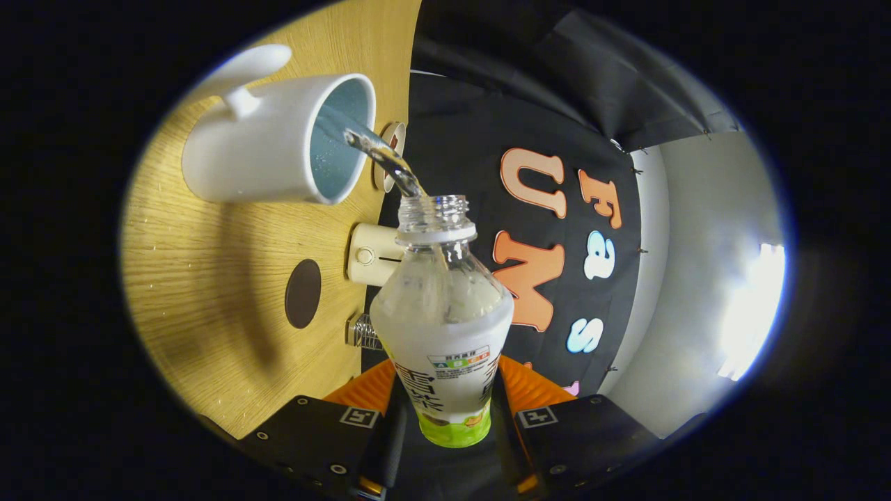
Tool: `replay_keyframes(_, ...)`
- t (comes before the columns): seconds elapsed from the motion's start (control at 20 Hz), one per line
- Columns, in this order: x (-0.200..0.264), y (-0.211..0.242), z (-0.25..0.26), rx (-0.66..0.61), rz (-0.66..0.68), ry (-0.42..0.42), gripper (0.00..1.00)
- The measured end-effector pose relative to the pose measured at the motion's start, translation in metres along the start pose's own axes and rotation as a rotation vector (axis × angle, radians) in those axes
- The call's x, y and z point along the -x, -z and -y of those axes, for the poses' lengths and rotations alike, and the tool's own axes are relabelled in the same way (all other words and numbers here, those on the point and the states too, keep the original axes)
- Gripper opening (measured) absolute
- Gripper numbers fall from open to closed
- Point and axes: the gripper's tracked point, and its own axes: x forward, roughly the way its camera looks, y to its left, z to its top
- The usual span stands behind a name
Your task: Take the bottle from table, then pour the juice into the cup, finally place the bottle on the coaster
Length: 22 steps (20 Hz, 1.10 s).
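Observation:
My gripper (445,410) is shut on a clear plastic bottle (442,327) with a white and green label, held between both fingers with its open neck pointing ahead. The whole view is rolled sideways, so the bottle is tipped over. A thin stream of clear liquid (379,153) runs from the bottle's mouth into a white mug (268,142) with a blue inside and a handle, standing on the wooden table (202,299). A dark round coaster (303,293) lies on the table beside the mug, a short way off the bottle's shoulder.
A small white device (369,254) with a round button sits at the table's far edge, just behind the bottle. A little wire object (363,332) and a round white item (395,149) stand along that same edge. Black cloth hangs beyond.

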Motion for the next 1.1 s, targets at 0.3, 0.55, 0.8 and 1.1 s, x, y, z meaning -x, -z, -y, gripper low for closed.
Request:
replay_keyframes(0.3,-0.003,-0.002,0.006,0.023,0.006,0.014,0.57)
replay_keyframes(0.55,-0.004,-0.003,0.005,0.046,0.010,0.011,0.57)
replay_keyframes(0.8,-0.005,-0.008,0.006,0.078,0.025,0.018,0.57)
replay_keyframes(1.1,-0.008,-0.010,0.011,0.120,0.046,0.034,0.57)
